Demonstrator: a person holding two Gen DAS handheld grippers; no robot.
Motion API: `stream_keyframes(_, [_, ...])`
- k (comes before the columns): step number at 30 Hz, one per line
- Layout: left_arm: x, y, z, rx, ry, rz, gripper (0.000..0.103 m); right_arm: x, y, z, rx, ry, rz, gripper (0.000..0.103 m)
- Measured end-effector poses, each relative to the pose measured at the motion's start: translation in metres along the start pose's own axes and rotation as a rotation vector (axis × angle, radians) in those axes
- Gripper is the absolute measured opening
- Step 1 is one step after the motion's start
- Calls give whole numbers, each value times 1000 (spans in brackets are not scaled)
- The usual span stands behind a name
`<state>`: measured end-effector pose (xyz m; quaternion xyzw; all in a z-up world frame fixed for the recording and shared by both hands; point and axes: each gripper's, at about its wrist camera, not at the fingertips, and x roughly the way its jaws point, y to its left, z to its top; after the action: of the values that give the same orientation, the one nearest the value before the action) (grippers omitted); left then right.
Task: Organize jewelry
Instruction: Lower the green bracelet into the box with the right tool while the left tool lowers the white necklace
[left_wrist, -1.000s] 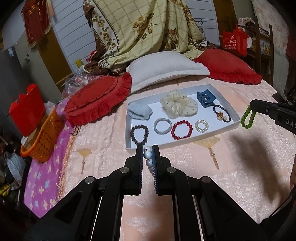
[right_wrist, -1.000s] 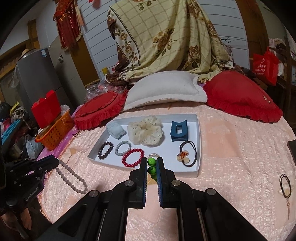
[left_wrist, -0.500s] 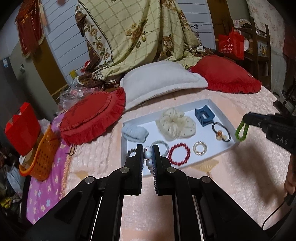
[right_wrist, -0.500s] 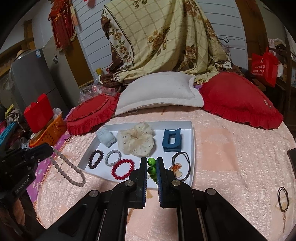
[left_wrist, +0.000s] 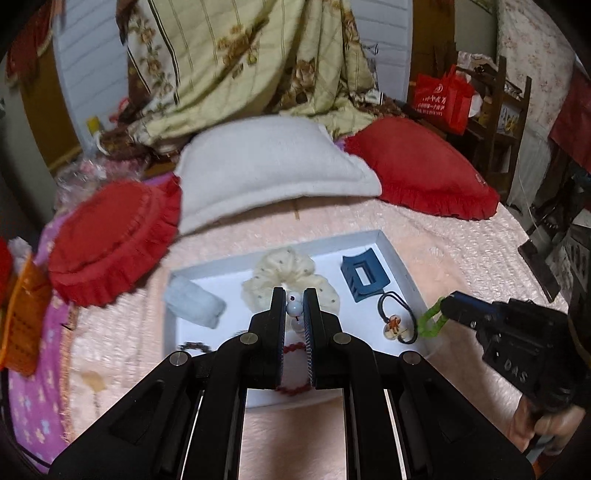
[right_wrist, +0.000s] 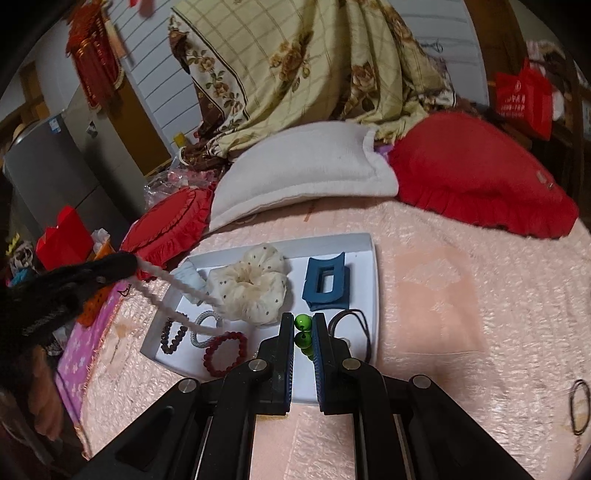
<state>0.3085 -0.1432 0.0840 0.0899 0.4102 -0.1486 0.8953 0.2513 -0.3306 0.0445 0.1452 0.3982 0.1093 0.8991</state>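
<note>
Left wrist view: left gripper pinches white bead string at centre frame over white rectangular tray; right wrist view: right gripper pinches green bead bracelet at tray's lower edge, both pieces yet unplaced.

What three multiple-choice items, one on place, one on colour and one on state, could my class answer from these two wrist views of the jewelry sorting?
1. Where does the blue hair claw lie?
A. in the white tray
B. on the white pillow
C. in the orange basket

2. What colour are the beads in the right tool?
A. red
B. green
C. white

3. What is the left tool doing?
A. open and empty
B. shut on the cream scrunchie
C. shut on a white bead strand

Answers: 1 A, the claw sits inside the tray's far right corner; 2 B, the green bead bracelet shows between its fingers; 3 C, pale beads are pinched between its fingers.
</note>
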Motion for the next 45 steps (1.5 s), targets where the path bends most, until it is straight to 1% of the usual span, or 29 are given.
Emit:
stream_keyframes(4, [36, 1, 1, -44, 73, -43, 8, 18, 0, 3, 17, 33, 23, 9])
stream_keyframes(6, [48, 3, 0, -65, 96, -55, 8, 29, 1, 4, 34, 51, 38, 9])
stream_keyframes(9, [58, 5, 0, -70, 100, -56, 8, 46, 2, 5, 65, 73, 73, 9])
stream_keyframes(12, [63, 11, -2, -49, 87, -22, 8, 58, 1, 2, 94, 87, 105, 9])
stream_keyframes(14, [66, 21, -4, -56, 84, -6, 8, 67, -2, -1, 109, 105, 109, 9])
stream_keyframes(21, [86, 69, -9, -138, 102, 55, 8, 88, -7, -9, 101, 142, 66, 9])
stream_keyframes(26, [105, 84, -16, -148, 122, 100, 8, 95, -1, -15, 2, 145, -28, 9])
stream_keyframes(29, [114, 89, -21, -165, 137, 102, 11, 98, 3, -18, -44, 142, -69, 9])
stream_keyframes(32, [118, 93, -25, -175, 150, 82, 24, 99, 5, -20, -53, 139, -94, 9])
stream_keyframes(33, [117, 94, -26, -180, 146, 80, 34, 98, 5, -20, -52, 135, -95, 11])
stream_keyframes(34, [114, 96, -27, -188, 138, 77, 41, 97, 5, -20, -52, 131, -97, 19])
stream_keyframes(35, [112, 97, -28, -195, 129, 71, 42, 95, 6, -19, -52, 123, -102, 35])
stream_keyframes(36, [108, 98, -29, -201, 119, 63, 43, 93, 7, -20, -53, 111, -104, 42])
stream_keyframes(37, [104, 98, -29, -203, 113, 60, 44, 89, 7, -20, -53, 91, -107, 47])
stream_keyframes(38, [100, 99, -31, -203, 109, 64, 44, 86, 8, -21, -53, 72, -114, 47])
stream_keyframes(40, [93, 99, -32, -201, 102, 71, 44, 81, 11, -22, -62, 70, -121, 47])
stream_keyframes(45, [61, 101, -45, -209, 51, 91, 44, 73, 30, -29, -103, 56, -116, 47])
